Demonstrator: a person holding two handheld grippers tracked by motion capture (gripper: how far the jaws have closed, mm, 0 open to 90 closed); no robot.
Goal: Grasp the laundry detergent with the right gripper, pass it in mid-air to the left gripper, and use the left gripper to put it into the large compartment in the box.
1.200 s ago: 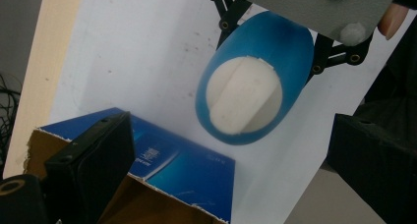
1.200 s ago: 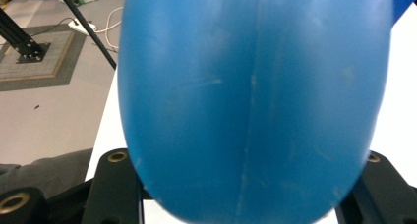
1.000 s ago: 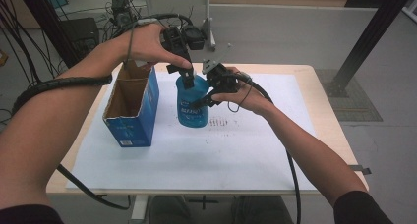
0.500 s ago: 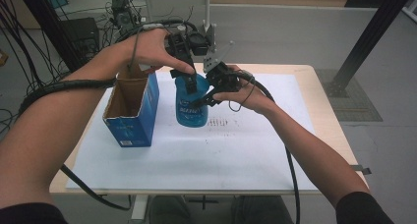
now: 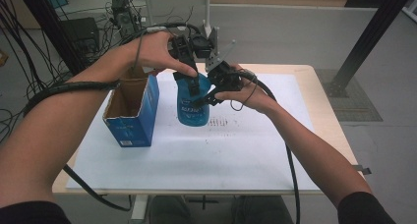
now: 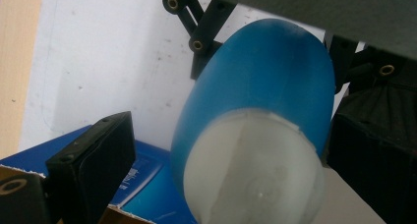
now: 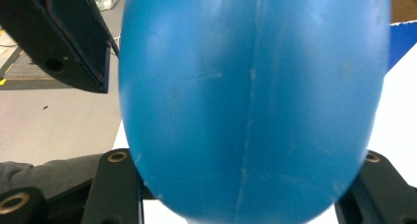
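Observation:
A blue plastic bottle [image 5: 193, 108] stands upright over the white sheet, beside the box. My right gripper [image 5: 204, 98] comes in from the right and is shut on the bottle's body; in the right gripper view the blue bottle [image 7: 251, 101] sits between the two jaws of the right gripper [image 7: 246, 184]. My left gripper [image 5: 194, 86] reaches down from above over the bottle's top. In the left gripper view its jaws straddle the white cap [image 6: 251, 175] of the bottle [image 6: 265, 86]. The left jaw stands apart from the cap, and the right jaw is close against the bottle's side.
An open blue cardboard box [image 5: 133, 106] stands left of the bottle, its flaps up. A white sheet [image 5: 236, 150] covers most of the wooden table [image 5: 305, 71]. Cables trail from both grippers, and cluttered gear lies on the floor beyond the table's far edge.

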